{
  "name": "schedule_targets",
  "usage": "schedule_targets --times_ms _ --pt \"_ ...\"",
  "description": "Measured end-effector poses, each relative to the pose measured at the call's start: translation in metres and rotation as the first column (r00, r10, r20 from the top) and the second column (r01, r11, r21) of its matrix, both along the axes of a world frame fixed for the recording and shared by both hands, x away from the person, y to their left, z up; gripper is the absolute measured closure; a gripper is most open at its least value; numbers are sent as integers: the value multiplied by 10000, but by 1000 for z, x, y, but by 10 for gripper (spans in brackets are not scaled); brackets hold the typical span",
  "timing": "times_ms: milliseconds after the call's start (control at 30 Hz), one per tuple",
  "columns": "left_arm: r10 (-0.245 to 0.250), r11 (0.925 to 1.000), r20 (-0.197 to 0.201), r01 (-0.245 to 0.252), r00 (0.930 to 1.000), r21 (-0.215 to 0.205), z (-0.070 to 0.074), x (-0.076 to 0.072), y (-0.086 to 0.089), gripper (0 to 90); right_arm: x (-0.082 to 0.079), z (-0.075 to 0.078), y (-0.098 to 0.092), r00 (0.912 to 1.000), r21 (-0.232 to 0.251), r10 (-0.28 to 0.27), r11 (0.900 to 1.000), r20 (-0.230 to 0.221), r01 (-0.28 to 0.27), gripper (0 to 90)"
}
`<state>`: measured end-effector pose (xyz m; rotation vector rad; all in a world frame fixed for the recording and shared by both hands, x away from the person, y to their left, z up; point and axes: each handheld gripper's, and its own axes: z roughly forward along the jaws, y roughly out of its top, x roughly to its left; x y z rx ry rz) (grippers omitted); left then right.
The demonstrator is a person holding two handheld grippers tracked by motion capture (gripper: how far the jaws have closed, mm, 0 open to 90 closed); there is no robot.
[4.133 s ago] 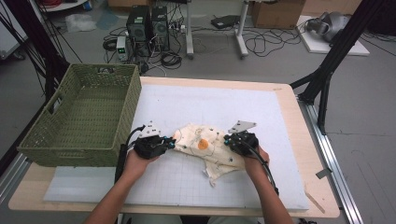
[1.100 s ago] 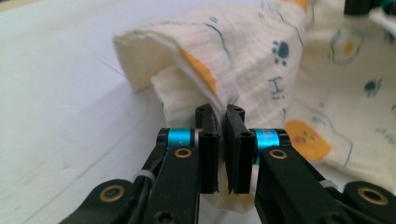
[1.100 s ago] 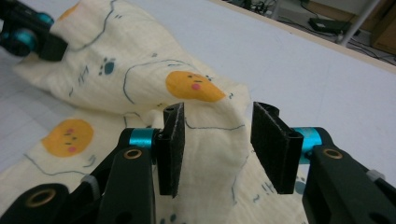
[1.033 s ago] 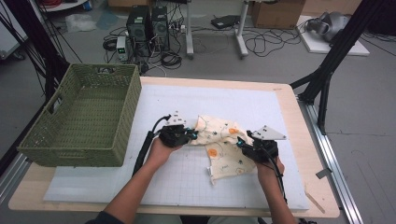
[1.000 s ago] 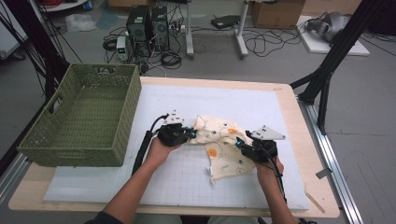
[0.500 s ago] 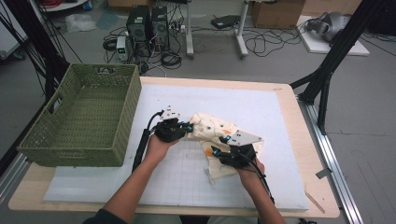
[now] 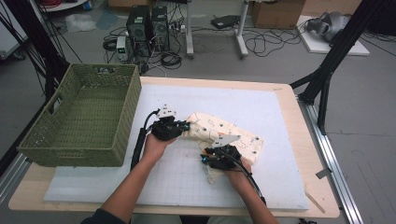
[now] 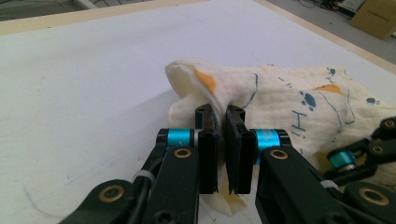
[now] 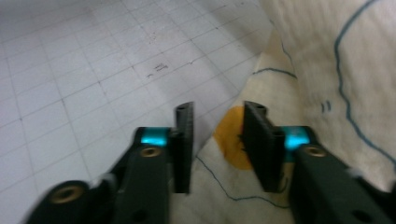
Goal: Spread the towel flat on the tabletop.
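Cloth: a cream cloth [image 7: 224, 135] with blue and orange prints is lying partly folded on the white mat [image 7: 261, 102], right of the middle, well apart from the basket.
Fold so far: one part is already lying doubled over toward the right; the near flap by the right hand is hanging loose and rumpled, so the folding looks to be about midway, as a judgement.
Left gripper: the left gripper [image 8: 219, 140] is pinching a bunched edge of the cloth, its jaws pressed nearly together with fabric squeezed between them, and is holding that corner just above the mat.
Right gripper: the right gripper [image 9: 215, 140] is hovering over the near edge of the cloth by an orange spot [image 9: 231, 140]; its jaws have just been closing, yet a gap is showing between them and the pads are not pressing on the fabric.
Left to do: the right side is needing a firm grip on the loose flap, then the fold is needing to be laid flat and squared.
Basket: the green woven basket [image 7: 56, 135] is standing at the left edge of the table [image 7: 299, 116] with nothing visible inside; moving the cloth there is looking like a later step, though that is only a guess.
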<state>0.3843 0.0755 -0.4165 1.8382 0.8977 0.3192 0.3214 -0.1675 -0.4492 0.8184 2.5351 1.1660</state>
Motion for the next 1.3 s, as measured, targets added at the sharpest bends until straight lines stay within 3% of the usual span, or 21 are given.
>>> schedule_targets --times_ms 67,200,400,500,567,633,700,833,900,1033,1100,1200,1300 --pt "69 10000 10 -69 10000 -13 1 0 2 839 -1 1 0 9997 -82 228 9997 41 -227 860" --pt "185 9998 -35 -185 9998 35 2 0 8 839 -8 2 2 9935 4 1109 9938 -267 -1109 871" --pt "72 9995 -262 -63 9996 312 -1 -3 14 817 -26 7 2 9595 42 2775 9607 -494 -2776 871" --pt "236 9989 -618 -210 9978 413 -7 -2 16 811 -34 11 -8 9508 86 3061 9520 -472 -3061 871" --pt "264 9979 -766 -218 9967 605 -9 -1 16 810 -36 14 -18 9513 196 3045 9525 -472 -3039 872" --pt "349 9970 -658 -301 9972 717 -10 -1 13 812 -38 16 -27 9475 278 3144 9493 -578 -3133 872" --pt "550 9940 -439 -505 9975 969 -9 -1 11 812 -39 18 -36 9492 216 3093 9510 -575 -3086 872" --pt "777 9917 -674 -702 9947 1078 -13 1 8 724 -36 20 -55 9691 251 2438 9697 -383 -2430 857" --pt "790 9917 -613 -722 9950 1064 -13 0 7 674 -35 24 -60 9752 589 2196 9742 -258 -2178 811" --pt "900 9942 -505 -868 9947 628 -6 -2 16 572 -32 34 -70 9863 1437 1646 9760 48 -1636 660" --pt "720 9971 -842 -697 9938 301 -6 -1 21 543 -30 39 -77 9936 1653 1100 9797 272 -1130 607" --pt "487 9982 -1135 -445 9923 393 -7 -2 23 503 -24 41 -88 9973 1266 -471 9912 557 397 557" --pt "307 9984 -1207 -246 9922 515 -9 -3 20 495 -14 32 -96 9822 311 -1782 9838 596 1766 507"
